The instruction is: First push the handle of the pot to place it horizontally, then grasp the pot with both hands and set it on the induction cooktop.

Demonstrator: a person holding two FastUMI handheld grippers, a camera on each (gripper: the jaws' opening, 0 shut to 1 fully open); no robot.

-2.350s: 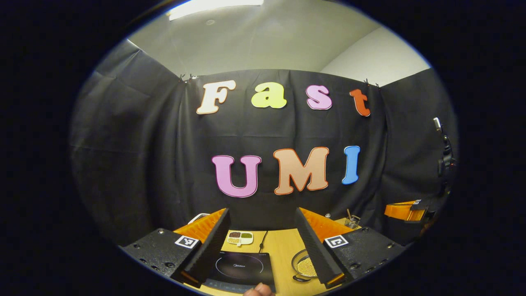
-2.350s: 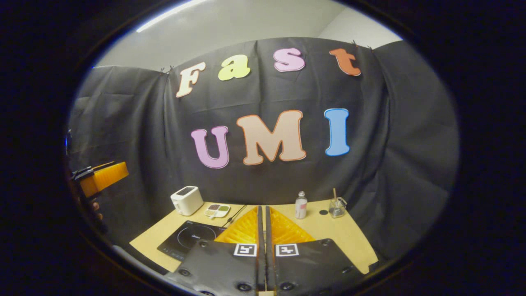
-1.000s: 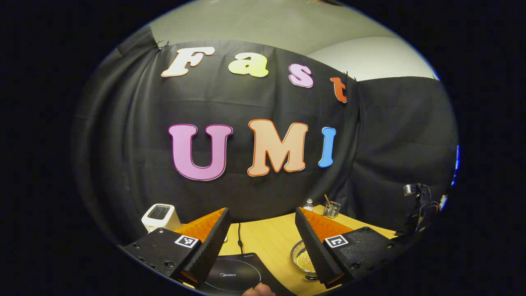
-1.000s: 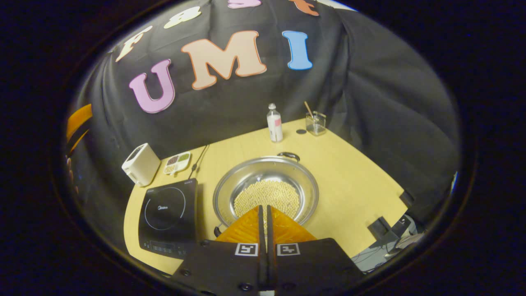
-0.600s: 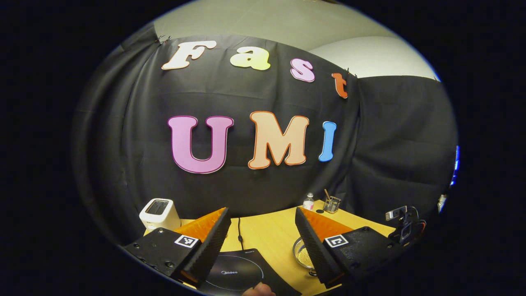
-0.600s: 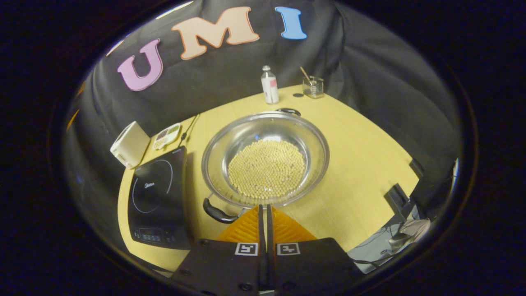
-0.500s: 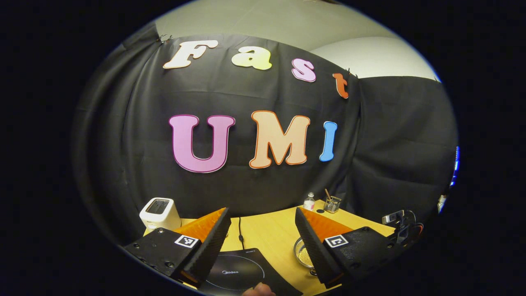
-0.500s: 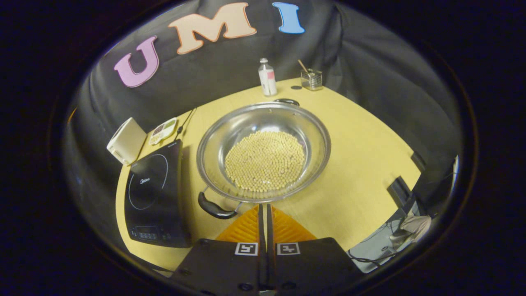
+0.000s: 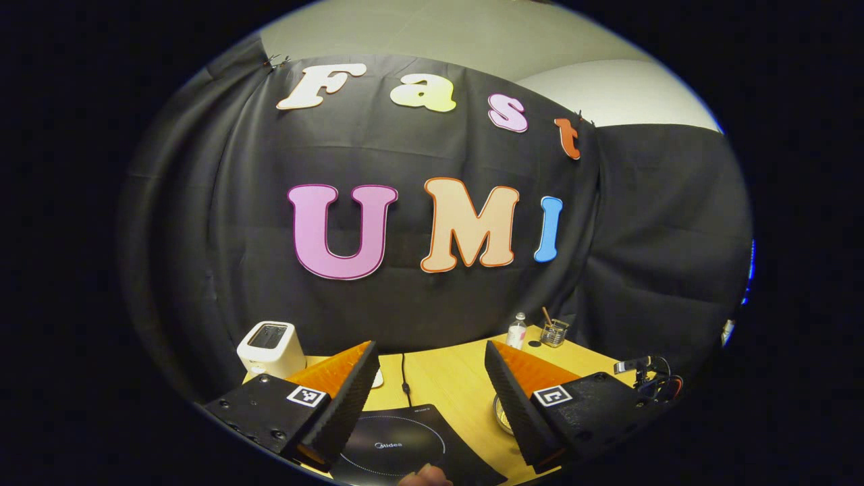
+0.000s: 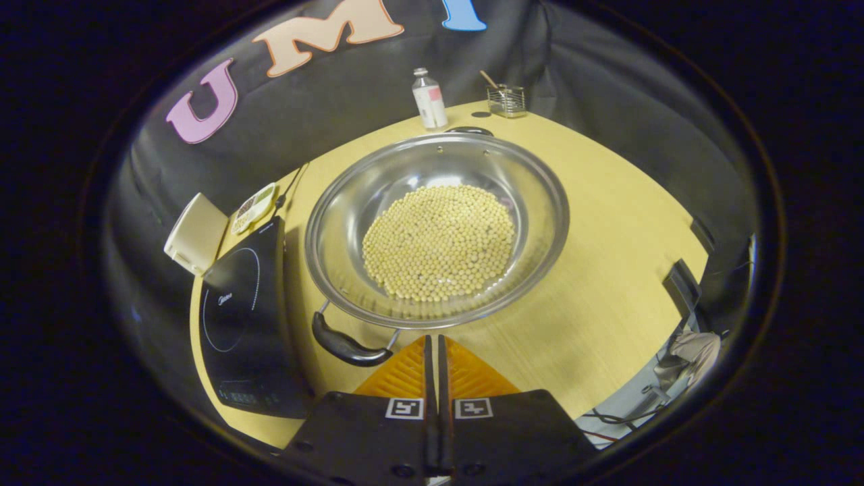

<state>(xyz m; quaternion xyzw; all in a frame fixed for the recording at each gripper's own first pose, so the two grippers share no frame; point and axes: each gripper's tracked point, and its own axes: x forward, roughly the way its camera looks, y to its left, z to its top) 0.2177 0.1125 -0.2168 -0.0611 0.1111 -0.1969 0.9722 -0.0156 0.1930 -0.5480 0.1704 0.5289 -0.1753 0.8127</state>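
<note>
Pot (image 10: 432, 223) on table (image 10: 607, 223), right of induction cooktop (image 10: 239, 317); toaster (image 10: 196, 233) behind cooktop.

Dim booth, sharp focus — glare inside the pot (image 10: 533, 202), edges fisheye-bent

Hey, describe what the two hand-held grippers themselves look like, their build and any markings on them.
Each hand-held gripper has two wedge-shaped fingers on flat black blocks with visible screw heads. The left hand-held gripper carries a square black-and-white coded marker on each block, and its fingers' inner faces look ribbed. The right hand-held gripper bears the same pair of markers side by side.
</note>
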